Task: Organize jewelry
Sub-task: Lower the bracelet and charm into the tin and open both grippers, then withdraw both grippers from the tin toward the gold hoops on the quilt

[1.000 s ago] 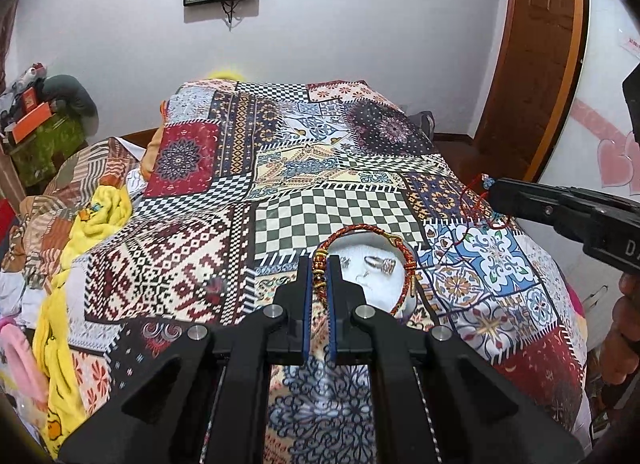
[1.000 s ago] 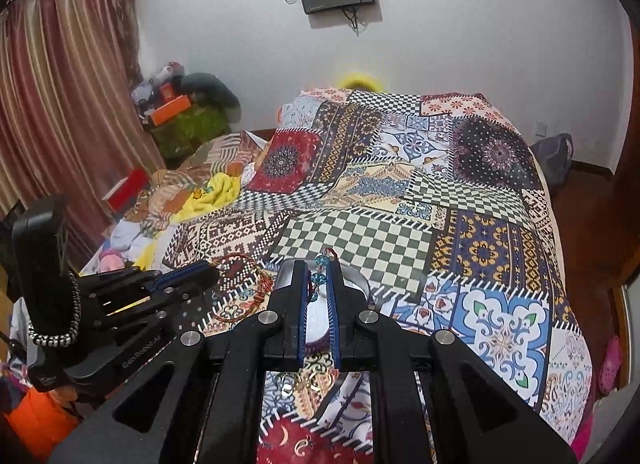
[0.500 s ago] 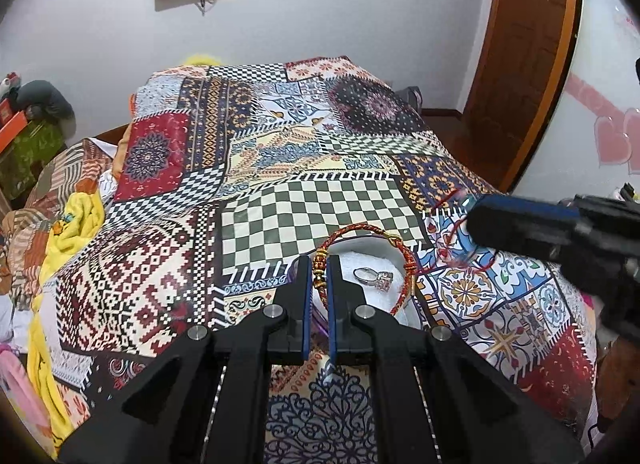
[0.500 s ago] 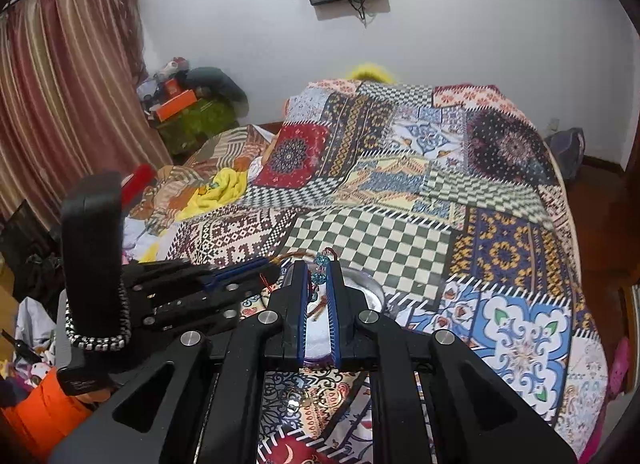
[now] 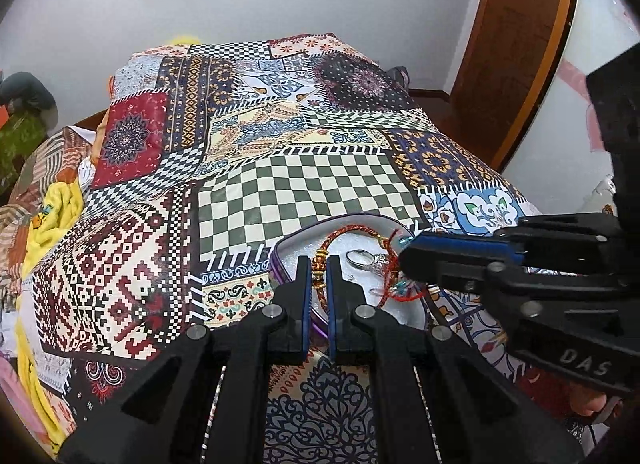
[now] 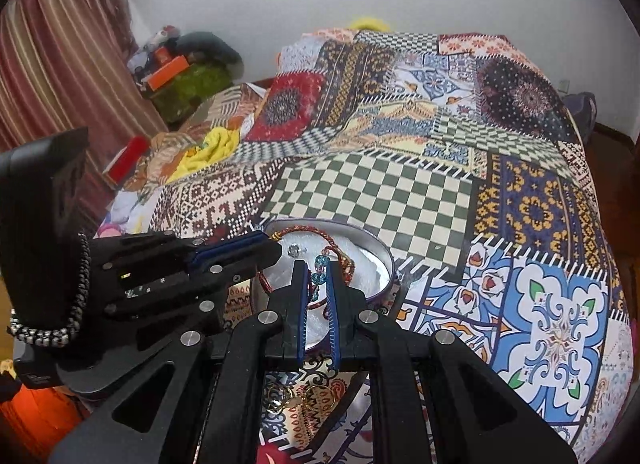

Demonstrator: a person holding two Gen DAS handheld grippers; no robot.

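From the left wrist, the left gripper pinches a red and gold braided bracelet over a round tin lying on the patchwork bedspread. A silver ring lies inside the tin, and the right gripper reaches in from the right. From the right wrist, the right gripper is pressed together on a string of blue beads above the same tin, the left gripper coming in from the left. Gold hoops lie on the bedspread near the camera.
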